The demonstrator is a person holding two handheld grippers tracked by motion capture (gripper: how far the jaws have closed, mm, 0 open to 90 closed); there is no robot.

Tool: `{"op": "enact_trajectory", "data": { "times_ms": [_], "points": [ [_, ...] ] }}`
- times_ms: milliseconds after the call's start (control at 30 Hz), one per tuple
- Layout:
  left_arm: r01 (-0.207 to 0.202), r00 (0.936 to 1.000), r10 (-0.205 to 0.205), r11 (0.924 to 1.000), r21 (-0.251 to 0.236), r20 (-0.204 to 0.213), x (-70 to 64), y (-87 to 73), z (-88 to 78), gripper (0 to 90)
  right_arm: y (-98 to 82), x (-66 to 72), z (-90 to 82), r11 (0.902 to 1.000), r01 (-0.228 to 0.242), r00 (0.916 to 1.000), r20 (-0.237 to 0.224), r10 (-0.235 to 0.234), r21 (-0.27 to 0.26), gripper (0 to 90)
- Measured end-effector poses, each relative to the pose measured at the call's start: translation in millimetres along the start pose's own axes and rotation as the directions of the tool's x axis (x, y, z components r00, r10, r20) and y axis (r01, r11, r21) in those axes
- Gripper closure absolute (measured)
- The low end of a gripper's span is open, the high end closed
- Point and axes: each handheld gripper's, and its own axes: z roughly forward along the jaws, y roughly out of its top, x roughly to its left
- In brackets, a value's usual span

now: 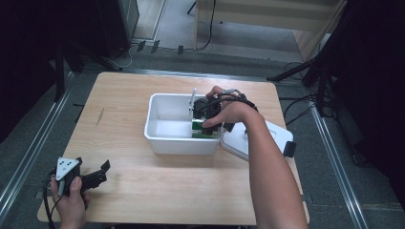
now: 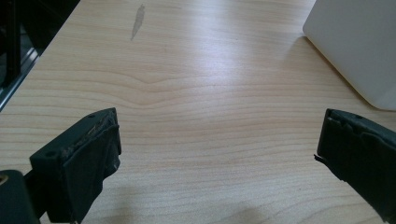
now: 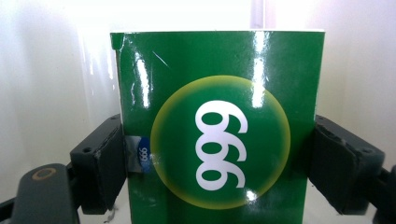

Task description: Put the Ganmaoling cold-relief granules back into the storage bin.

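Pale wood, grained and bare, makes up the table (image 1: 143,191), ringed by dark floor with cables. At its near-left corner the left gripper (image 1: 98,175) rests, jaws wide apart on nothing. At centre sits a white tub (image 1: 162,138); inside it the right gripper (image 1: 203,125) clamps a green box (image 3: 219,126). A white lid (image 1: 274,136) lies just right.

the green box (image 3: 219,126) is cut off at the bottom edge, its far side hidden.
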Motion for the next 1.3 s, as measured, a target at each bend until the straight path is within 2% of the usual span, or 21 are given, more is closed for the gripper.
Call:
{"op": "enact_trajectory", "data": {
  "times_ms": [200, 300, 333, 367, 400, 433, 533, 600, 633, 867, 1000, 1167, 1300],
  "points": [
    [0.003, 1.0, -0.003, 1.0, -0.002, 0.001, 0.0, 0.0, 0.2, 0.1, 2.8, -1.2, 4.9, 0.998, -0.027, 0.9995, -0.017, 0.028, 0.057, 14.8],
    [0.003, 1.0, -0.003, 1.0, -0.003, 0.002, 0.0, -0.1, 0.2, 0.1, 1.7, -2.9, 7.3, 0.9977, -0.03, 0.9995, -0.011, 0.03, 0.06, 13.3],
    [0.004, 1.0, -0.004, 1.0, -0.002, 0.002, 0.1, -0.1, 0.1, 0.1, 1.1, -3.9, 6.5, 0.9977, -0.04, 0.9992, 0.006, 0.039, 0.056, 16.9],
    [0.003, 1.0, -0.003, 1.0, -0.001, 0.002, 0.1, 0.0, 0.1, 0.1, 0.3, -5.6, 4.9, 0.9984, -0.034, 0.9993, 0.015, 0.033, 0.045, 16.9],
    [0.003, 1.0, -0.003, 1.0, -0.002, 0.002, 0.1, -0.1, 0.2, 0.1, -0.6, -4.5, 2.9, 0.9969, -0.061, 0.9981, 0.009, 0.061, 0.049, 17.1],
    [0.002, 1.0, -0.002, 1.0, -0.001, 0.002, 0.1, -0.1, 0.2, 0.1, -1.6, -5.6, 2.2, 0.998, -0.052, 0.9986, 0.007, 0.052, 0.035, 17.1],
    [0.005, 1.0, -0.005, 1.0, -0.003, 0.002, 0.0, -0.1, 0.4, 0.1, -4.9, -6.2, -1.7, 0.9968, -0.075, 0.9972, 0.009, 0.075, 0.027, 16.1],
    [0.003, 1.0, -0.003, 1.0, 0.0, 0.002, 0.1, 0.0, 0.2, 0.1, -6.9, -7.2, -6.3, 0.9959, -0.09, 0.9959, 0.009, 0.09, 0.013, 15.7],
    [0.001, 1.0, -0.001, 1.0, 0.001, 0.001, 0.1, 0.0, 0.1, 0.1, -7.8, -6.4, -10.8, 0.9932, -0.116, 0.9932, 0.008, 0.116, 0.007, 15.6],
    [-0.004, 1.0, 0.004, 1.0, 0.002, -0.003, -0.3, 0.0, 0.1, 0.1, -12.2, -8.0, -37.3, 0.9874, -0.143, 0.9888, 0.031, 0.146, -0.067, 16.0],
    [-0.004, 1.0, 0.004, 1.0, -0.002, -0.002, -0.4, -0.1, 0.1, 0.1, -17.3, -6.4, -53.7, 0.9827, -0.161, 0.9852, 0.045, 0.166, -0.091, 16.5],
    [-0.009, 1.0, 0.009, 1.0, 0.0, -0.005, -0.4, 0.1, 0.1, 0.1, -27.2, -5.6, -70.7, 0.9815, -0.169, 0.9831, 0.054, 0.175, -0.089, 17.0],
    [-0.008, 1.0, 0.008, 1.0, -0.002, -0.006, -0.6, 0.0, 0.0, 0.1, -37.1, -6.0, -84.7, 0.9767, -0.195, 0.9774, 0.064, 0.201, -0.089, 17.4]
  ]
}}
